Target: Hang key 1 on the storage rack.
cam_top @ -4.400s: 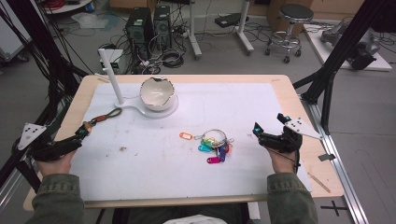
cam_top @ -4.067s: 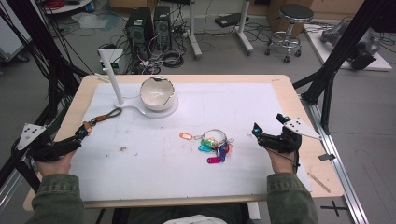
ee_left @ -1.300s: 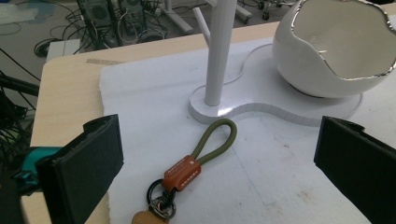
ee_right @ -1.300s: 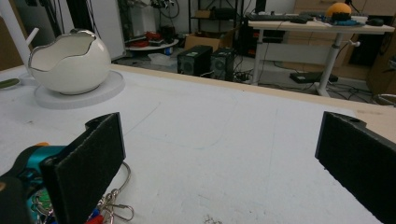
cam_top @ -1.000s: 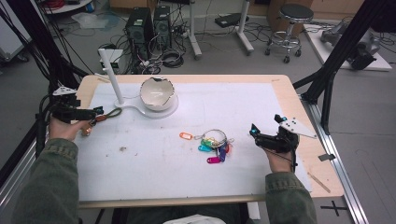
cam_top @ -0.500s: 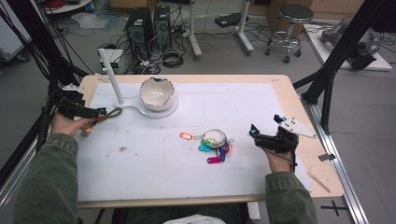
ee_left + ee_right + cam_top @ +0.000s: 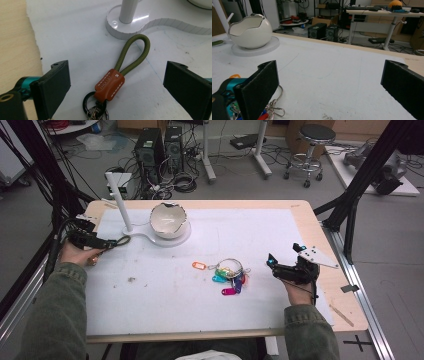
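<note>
Left gripper view: we bring the left gripper point(image 7: 116, 82) down over the olive cord key fob point(image 7: 117, 77) beside the white stand point(image 7: 131, 222), jaws just narrowing, not yet touching it. Our right gripper point(image 7: 272, 265) waits wide by the key tags point(image 7: 229, 275).

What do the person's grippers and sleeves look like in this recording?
Both sleeves are olive green. The left gripper and right gripper each have flat black jaws on teal fittings. A grey three-cornered plate tops the right one; a black cable trails from the left.
</note>
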A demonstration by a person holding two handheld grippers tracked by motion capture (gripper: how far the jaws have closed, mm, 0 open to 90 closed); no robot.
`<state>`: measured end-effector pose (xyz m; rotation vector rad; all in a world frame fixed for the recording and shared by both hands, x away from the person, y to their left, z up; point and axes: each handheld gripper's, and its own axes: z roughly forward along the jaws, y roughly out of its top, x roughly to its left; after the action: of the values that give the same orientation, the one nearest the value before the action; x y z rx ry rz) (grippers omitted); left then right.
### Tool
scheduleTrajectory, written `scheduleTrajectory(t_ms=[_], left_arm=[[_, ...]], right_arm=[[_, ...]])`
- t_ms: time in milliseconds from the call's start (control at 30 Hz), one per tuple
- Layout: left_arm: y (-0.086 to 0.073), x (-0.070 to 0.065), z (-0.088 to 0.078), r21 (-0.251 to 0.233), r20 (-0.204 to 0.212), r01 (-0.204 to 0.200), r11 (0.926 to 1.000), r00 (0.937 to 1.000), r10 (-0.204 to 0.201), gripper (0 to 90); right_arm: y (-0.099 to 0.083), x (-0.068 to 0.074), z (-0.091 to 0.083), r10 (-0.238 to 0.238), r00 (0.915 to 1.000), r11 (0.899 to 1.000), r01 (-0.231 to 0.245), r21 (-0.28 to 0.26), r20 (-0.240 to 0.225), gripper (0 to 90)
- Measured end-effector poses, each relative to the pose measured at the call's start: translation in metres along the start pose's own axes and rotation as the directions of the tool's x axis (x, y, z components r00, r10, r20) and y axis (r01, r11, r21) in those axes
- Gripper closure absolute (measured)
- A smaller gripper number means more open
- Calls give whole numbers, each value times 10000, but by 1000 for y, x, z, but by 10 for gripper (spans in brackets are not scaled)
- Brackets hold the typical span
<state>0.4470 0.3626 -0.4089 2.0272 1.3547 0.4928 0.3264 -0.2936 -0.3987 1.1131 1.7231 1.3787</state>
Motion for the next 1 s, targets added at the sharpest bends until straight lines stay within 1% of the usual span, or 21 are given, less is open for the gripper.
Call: scheduleTrajectory(t_ms=[67,133,200,233,300,367,433,567,600,667,767,900,967,1000], left_arm=[[-1,0,2,121,70,-94,9999,9999,93,92],[-2,1,4,317,5,-255,9992,9997,255,109],[-3,2,6,494,56,-391,9980,9992,388,141],[-4,2,7,559,83,-427,9975,9991,423,141],[-6,3,9,732,165,-470,9962,9988,459,174],[-7,5,11,922,231,-465,9947,9987,446,181],[-9,5,12,958,249,-544,9939,9983,522,189],[-9,5,14,983,162,-617,9932,9980,604,243],[-9,6,14,938,162,-555,9940,9984,542,243],[-10,7,15,939,139,-573,9939,9983,562,267],[-11,7,16,867,161,-616,9943,9980,605,320],[-12,7,19,1044,303,-707,9920,9972,679,390],[-13,7,19,1011,213,-799,9917,9967,782,417],[-13,7,18,963,210,-766,9924,9970,750,459]], right_arm=[[0,0,0,14,10000,10000,-14,15,0,5],[0,0,0,-18,10000,10000,18,15,-22,5],[0,0,0,-23,10000,10000,23,29,-25,5],[0,0,0,-23,10000,10000,23,29,-25,5],[0,0,0,-14,10000,10000,14,44,-21,5],[0,0,0,-19,10000,10000,19,50,-17,5],[0,0,0,-72,10000,9999,72,82,37,5],[-1,0,0,-99,9999,9999,99,120,31,5],[-1,0,0,-99,9999,9999,99,120,31,5],[-1,0,0,-75,10000,9999,75,156,3,5],[-1,-1,1,-112,9999,9998,112,193,22,5],[-1,-1,1,-106,9999,9998,105,184,25,6],[-1,-1,1,-161,9999,9997,161,156,39,5],[-1,-1,0,-96,9999,9998,94,172,67,5]])
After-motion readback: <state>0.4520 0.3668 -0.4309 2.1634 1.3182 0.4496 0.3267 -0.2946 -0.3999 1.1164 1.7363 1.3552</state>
